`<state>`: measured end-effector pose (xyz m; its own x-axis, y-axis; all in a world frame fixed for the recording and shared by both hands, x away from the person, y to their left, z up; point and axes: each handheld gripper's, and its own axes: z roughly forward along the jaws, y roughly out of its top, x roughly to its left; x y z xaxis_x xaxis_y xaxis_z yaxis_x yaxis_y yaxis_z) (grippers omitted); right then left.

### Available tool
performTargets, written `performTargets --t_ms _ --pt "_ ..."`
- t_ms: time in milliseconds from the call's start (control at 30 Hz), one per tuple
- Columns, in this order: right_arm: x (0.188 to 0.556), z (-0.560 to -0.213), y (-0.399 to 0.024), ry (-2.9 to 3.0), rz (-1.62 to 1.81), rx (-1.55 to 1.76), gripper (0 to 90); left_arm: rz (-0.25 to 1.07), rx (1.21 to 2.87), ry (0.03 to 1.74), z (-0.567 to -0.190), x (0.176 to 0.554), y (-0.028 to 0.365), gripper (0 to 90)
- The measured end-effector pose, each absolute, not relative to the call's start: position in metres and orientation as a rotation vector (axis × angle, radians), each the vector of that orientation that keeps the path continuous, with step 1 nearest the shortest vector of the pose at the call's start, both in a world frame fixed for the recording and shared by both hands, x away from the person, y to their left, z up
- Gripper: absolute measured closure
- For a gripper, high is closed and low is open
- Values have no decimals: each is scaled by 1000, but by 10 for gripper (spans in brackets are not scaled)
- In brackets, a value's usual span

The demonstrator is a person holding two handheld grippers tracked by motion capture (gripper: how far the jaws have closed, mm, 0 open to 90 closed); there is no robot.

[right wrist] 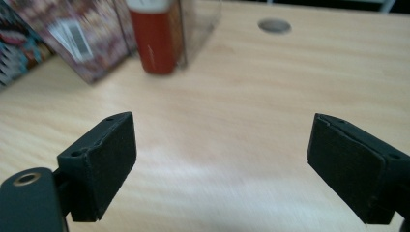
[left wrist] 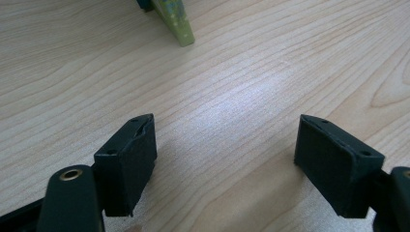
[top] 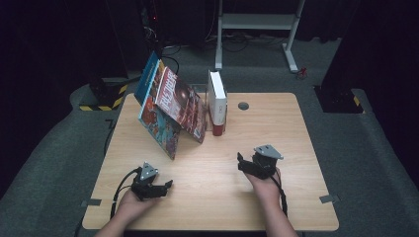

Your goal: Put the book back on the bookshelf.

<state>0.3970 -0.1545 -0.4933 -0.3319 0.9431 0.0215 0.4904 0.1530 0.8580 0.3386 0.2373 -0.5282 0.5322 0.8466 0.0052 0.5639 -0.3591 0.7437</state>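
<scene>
Both claws spread and empty, left gripper [top: 157, 188] and right gripper [top: 247, 164] near the table's [top: 291, 207] front edge, leaning books [top: 174, 106] at the back-left awaiting an approach.

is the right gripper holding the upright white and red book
No: in the right gripper view the right gripper has its jaws wide apart over bare wooden table, and the upright white and red book stands farther off.
</scene>
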Motion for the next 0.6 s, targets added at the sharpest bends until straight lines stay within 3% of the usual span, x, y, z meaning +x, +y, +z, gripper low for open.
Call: performTargets --t_ms 600 --pt "358 -523 -213 2021 892 1466 134 516 2065 1137 -528 338 237 230"
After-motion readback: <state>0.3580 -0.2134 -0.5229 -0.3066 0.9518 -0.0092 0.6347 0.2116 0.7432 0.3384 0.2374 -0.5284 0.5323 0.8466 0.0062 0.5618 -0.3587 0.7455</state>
